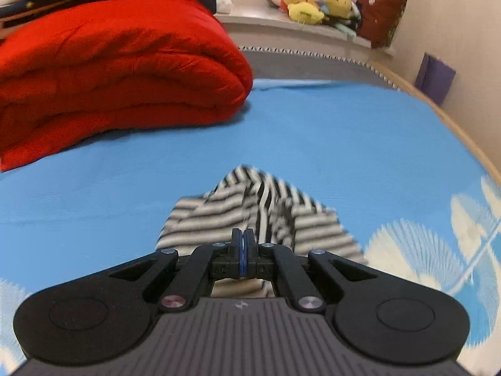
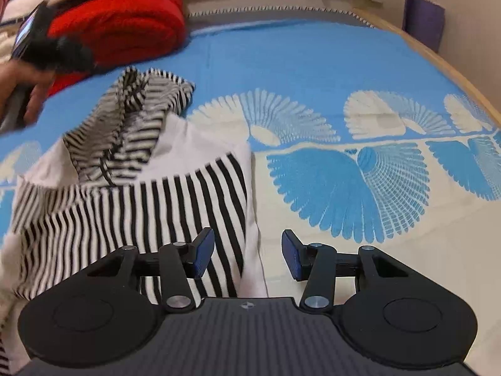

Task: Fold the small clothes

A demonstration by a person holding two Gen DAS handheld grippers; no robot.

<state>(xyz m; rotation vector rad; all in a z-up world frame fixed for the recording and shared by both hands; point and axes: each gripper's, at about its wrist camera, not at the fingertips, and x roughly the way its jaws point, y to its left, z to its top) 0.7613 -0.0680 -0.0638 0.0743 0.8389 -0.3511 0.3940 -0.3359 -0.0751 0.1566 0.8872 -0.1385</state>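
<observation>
Nearest in the right wrist view, the right gripper (image 2: 248, 257) hangs with its blue-padded jaws spread apart and nothing clamped; its left finger sits over the near right edge of the striped garment (image 2: 131, 194), the right finger over the bare bedspread (image 2: 344, 62). That garment, black-and-white striped with plain white panels, lies on the near left part of the blue and cream bedspread, partly folded, with a bunched striped portion heaped at its far end. In the left wrist view, the left gripper (image 1: 243, 244) is clenched, pads pressed together, and no cloth can be made out between them; the garment lies just beyond and beneath its tips, blurred. Further left in the right wrist view, a hand (image 2: 22, 94) grips the other tool. Beyond, a folded red quilt (image 1: 119, 72) rests on the far left of the bed, and plush toys (image 1: 313, 0) crowd a ledge against the far wall.
</observation>
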